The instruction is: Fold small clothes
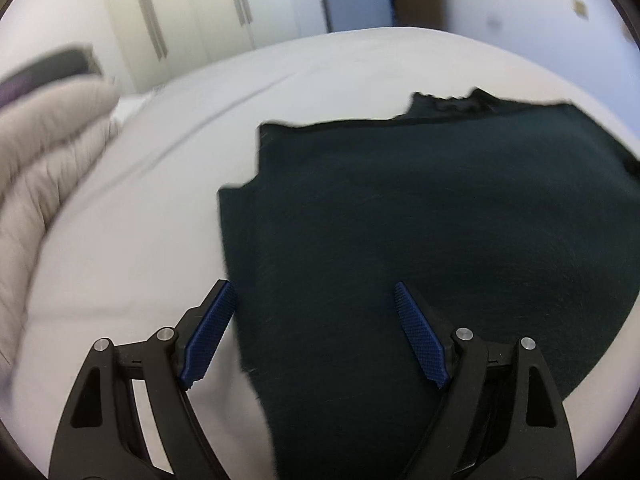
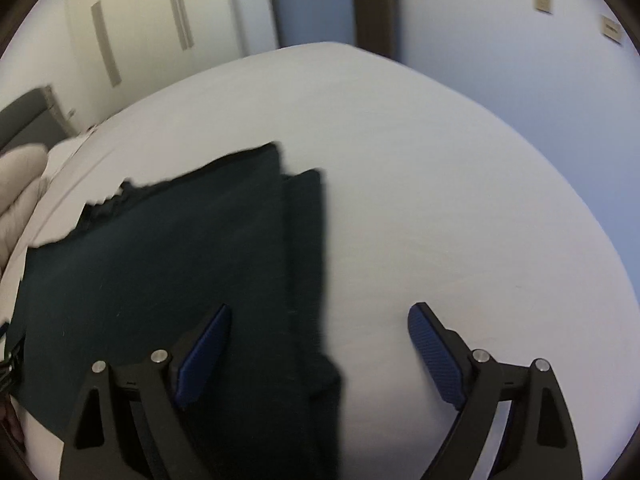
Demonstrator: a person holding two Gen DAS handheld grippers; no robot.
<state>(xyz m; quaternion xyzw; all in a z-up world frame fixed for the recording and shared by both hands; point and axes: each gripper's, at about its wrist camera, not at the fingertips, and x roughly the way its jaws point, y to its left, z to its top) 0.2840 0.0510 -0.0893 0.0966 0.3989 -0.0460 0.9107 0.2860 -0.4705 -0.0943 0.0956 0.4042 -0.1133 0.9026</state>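
Note:
A dark green garment (image 1: pixel 420 220) lies flat on the white bed; it also shows in the right wrist view (image 2: pixel 168 264), with a narrower folded layer along its right edge (image 2: pixel 304 240). My left gripper (image 1: pixel 314 296) is open and empty, its jaws straddling the garment's left edge near the front. My right gripper (image 2: pixel 320 320) is open and empty, its jaws straddling the garment's right edge. Both hover just above the cloth. Both views are motion-blurred.
The white bed sheet (image 2: pixel 460 200) spreads to the right and behind the garment. A beige quilted cover (image 1: pixel 44 152) lies at the left, also in the right wrist view (image 2: pixel 20 188). White wardrobe doors (image 1: pixel 192 12) and a dark door (image 2: pixel 376 4) stand behind the bed.

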